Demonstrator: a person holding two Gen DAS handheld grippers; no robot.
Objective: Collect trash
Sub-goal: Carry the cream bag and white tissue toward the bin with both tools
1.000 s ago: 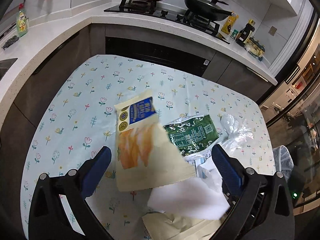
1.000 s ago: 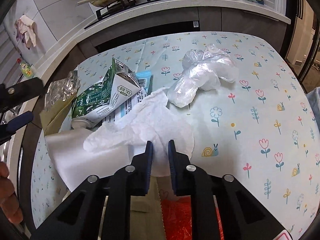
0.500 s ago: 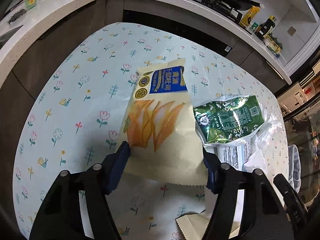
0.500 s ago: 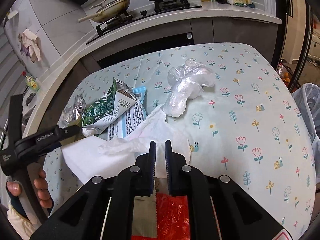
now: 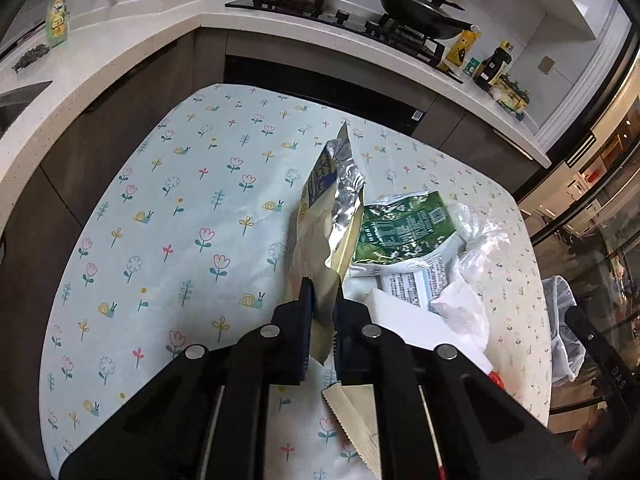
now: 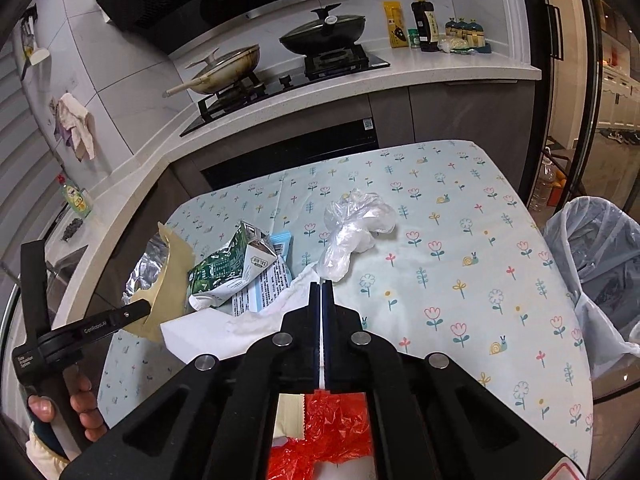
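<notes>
The snack bag [image 5: 326, 232], cream outside and silver foil inside, stands folded up on edge between the fingers of the left claw [image 5: 323, 300], which is closed tight on the bag's lower end. Just right of that claw lie a crushed green carton [image 5: 400, 232], a printed packet [image 5: 416, 284] and white paper [image 5: 404, 320], with a clear plastic bag [image 5: 480, 240] beyond them. The right claw [image 6: 321, 292] has its fingers pressed together with only a thin slit between; whether it has hold of the white tissue [image 6: 272, 316] under its tip I cannot tell. Red plastic [image 6: 328, 436] lies beneath it, and a lined bin [image 6: 596, 256] stands off to its right beside the flowered table [image 6: 460, 272].
</notes>
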